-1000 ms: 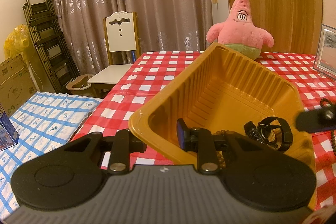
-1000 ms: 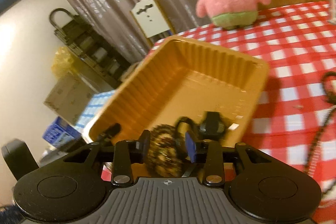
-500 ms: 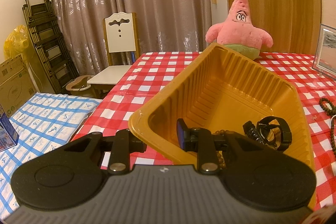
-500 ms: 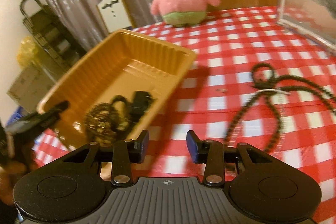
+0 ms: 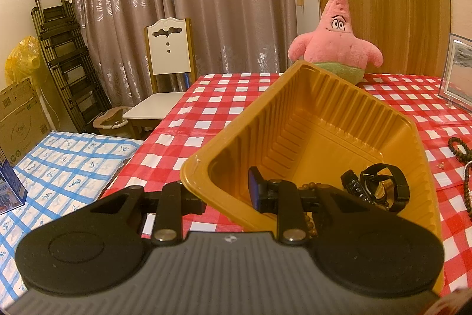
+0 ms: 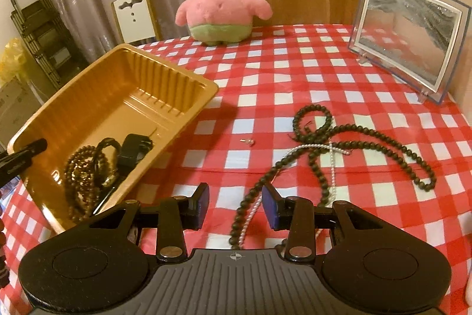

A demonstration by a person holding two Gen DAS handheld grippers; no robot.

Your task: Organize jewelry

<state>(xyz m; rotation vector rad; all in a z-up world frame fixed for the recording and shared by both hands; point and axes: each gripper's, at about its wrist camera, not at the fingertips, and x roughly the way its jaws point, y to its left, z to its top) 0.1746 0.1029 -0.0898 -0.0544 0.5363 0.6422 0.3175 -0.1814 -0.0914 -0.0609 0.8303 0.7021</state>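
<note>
An orange plastic tray (image 5: 321, 114) sits tilted on the red checked table. My left gripper (image 5: 225, 194) is shut on its near corner wall, one finger outside and one inside. In the tray lie a black watch (image 5: 383, 188) and a brown bead bracelet (image 6: 82, 167). In the right wrist view the tray (image 6: 103, 96) is at the left. My right gripper (image 6: 235, 202) hovers open above the table. A long dark bead necklace (image 6: 368, 135) lies tangled with a silvery chain (image 6: 333, 164), and one strand runs below the gap between the pads. A tiny earring (image 6: 247, 141) lies between tray and necklace.
A pink star plush (image 6: 219, 5) stands at the table's far side and a glass picture frame (image 6: 407, 43) at the far right. Beyond the table's left edge are a white chair (image 5: 168, 58), a blue checked cloth (image 5: 59, 161) and a folded ladder (image 5: 65, 55).
My right gripper let go of the brown bead bracelet into the tray and swung right, over the necklaces on the table. My left gripper and the tray kept still.
</note>
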